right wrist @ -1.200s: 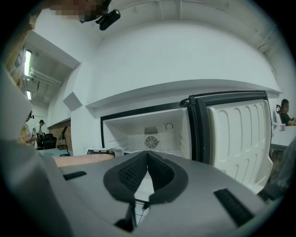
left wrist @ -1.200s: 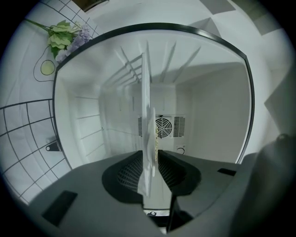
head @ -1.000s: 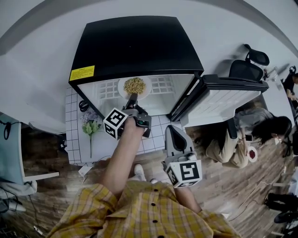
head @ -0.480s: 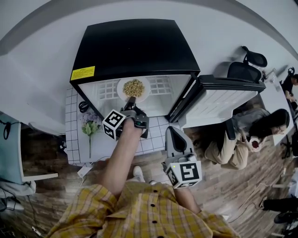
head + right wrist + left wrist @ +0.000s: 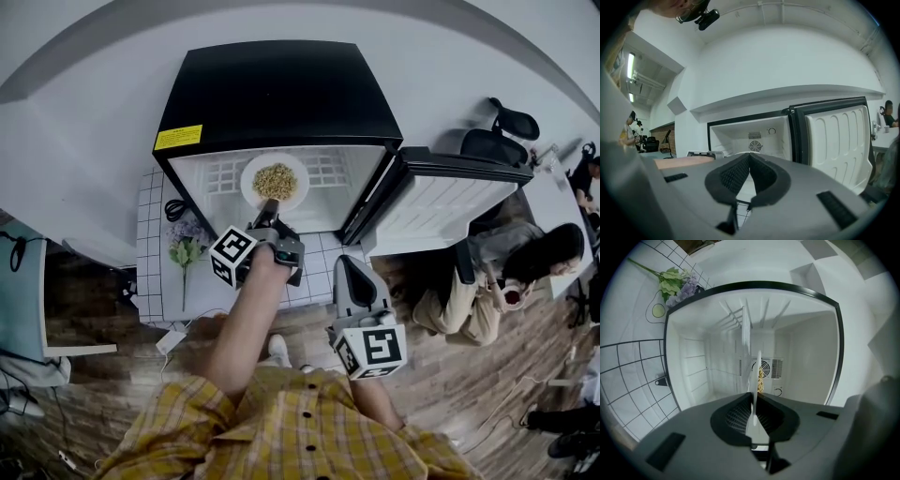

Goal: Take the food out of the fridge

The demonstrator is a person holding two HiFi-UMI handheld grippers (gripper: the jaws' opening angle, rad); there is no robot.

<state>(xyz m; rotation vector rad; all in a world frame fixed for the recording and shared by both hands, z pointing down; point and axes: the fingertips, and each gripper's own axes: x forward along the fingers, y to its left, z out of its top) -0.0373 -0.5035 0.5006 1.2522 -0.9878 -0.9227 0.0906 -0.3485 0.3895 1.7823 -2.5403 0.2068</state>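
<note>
A black fridge stands with its door swung open to the right. Inside, a white plate of yellow-brown food sits near the front opening. My left gripper reaches in and is shut on the plate's near rim. In the left gripper view the plate shows edge-on, pinched in the left gripper, with the food beyond. My right gripper hangs lower, outside the fridge, shut on nothing. In its own view the right gripper faces the fridge's white inside.
A bunch of flowers lies on the white tiled mat left of the fridge. A person sits at the right behind the open door, by a black office chair. Wood flooring runs below.
The left gripper has drawn the plate a little toward the fridge's front opening. The right gripper has stayed where it was.
</note>
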